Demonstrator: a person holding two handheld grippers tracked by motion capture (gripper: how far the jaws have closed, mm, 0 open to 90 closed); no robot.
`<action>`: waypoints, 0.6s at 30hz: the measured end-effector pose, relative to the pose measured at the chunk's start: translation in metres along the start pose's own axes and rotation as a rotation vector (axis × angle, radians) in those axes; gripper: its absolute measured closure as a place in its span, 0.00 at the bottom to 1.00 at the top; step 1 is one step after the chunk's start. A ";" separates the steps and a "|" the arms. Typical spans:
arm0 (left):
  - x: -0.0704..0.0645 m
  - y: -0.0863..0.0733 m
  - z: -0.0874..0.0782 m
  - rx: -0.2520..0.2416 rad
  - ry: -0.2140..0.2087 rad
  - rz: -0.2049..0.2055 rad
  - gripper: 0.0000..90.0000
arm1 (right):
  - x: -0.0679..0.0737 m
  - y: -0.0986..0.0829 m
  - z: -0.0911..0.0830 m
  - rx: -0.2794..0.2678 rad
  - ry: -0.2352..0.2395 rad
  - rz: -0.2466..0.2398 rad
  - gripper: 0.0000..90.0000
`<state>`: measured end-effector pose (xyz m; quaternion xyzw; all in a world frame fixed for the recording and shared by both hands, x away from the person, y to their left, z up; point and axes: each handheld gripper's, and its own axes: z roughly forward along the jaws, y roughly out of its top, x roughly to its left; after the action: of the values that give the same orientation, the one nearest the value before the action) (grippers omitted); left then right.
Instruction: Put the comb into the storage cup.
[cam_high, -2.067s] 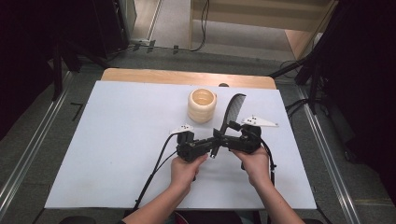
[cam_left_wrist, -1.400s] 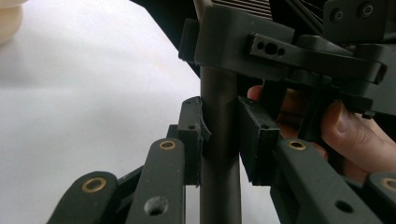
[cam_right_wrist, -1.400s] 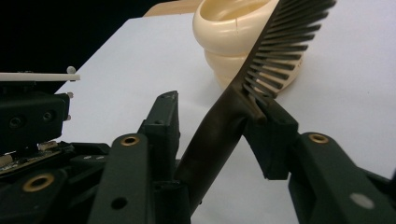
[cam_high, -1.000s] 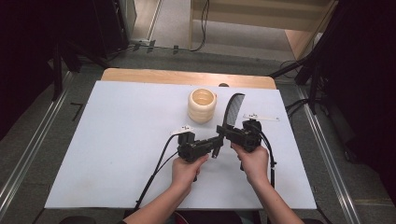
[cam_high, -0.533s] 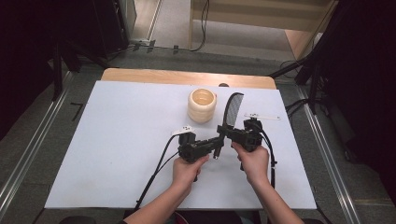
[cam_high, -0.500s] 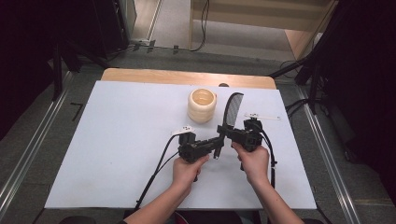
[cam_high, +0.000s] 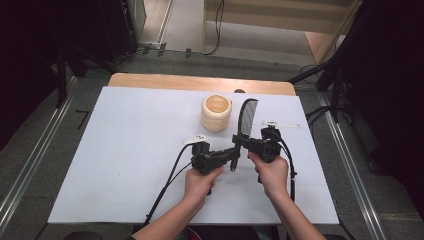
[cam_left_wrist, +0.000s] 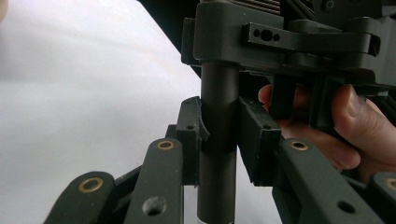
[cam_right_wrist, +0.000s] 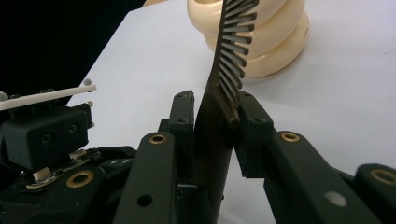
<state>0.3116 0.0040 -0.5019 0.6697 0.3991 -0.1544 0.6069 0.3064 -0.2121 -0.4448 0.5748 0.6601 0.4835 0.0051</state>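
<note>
A: Near table centre, a bit toward 4 o'clock, both grippers meet. What's w/ the right gripper (cam_high: 248, 141)?

B: Clamped on the comb (cam_high: 246, 116), down at the handle end. Comb stands up, teeth part leaning toward 12 o'clock. In the right gripper view the comb (cam_right_wrist: 219, 107) sits between both jaws, pressed on each side, teeth fanning up in front of the cream holder (cam_right_wrist: 275, 42).

A: And the left gripper (cam_high: 234, 154)?

B: Pointing toward 3 o'clock, jaws closed on the comb's round handle (cam_left_wrist: 218, 140), lower down than the right one's grip. Left gripper view shows both pads tight on that dark shaft, w/ the right gripper's body just above and the person's fingers (cam_left_wrist: 345, 121) wrapped on its grip.

A: Where's the holder on the table?

B: Cream ribbed cup (cam_high: 216, 113), approx 11 o'clock from the grippers, just beside the comb's teeth but apart from them. Sits on the white table sheet (cam_high: 125, 140).

A: Hands?

B: Left hand (cam_high: 200, 182) at 6 o'clock under its gripper, right hand (cam_high: 272, 172) at 5 o'clock. Cables trail back toward the near edge.
</note>
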 end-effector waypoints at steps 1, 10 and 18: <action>0.000 0.000 0.000 0.000 0.001 -0.001 0.79 | 0.000 0.000 0.000 0.000 0.003 -0.004 0.78; -0.002 0.002 -0.003 0.027 -0.011 -0.001 0.67 | 0.001 0.000 -0.001 -0.010 0.000 -0.021 0.78; -0.001 0.004 -0.007 0.089 -0.023 -0.004 0.55 | 0.000 0.001 -0.003 -0.019 -0.016 -0.029 0.78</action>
<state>0.3121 0.0108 -0.4965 0.6934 0.3862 -0.1811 0.5808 0.3053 -0.2146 -0.4428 0.5691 0.6636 0.4851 0.0231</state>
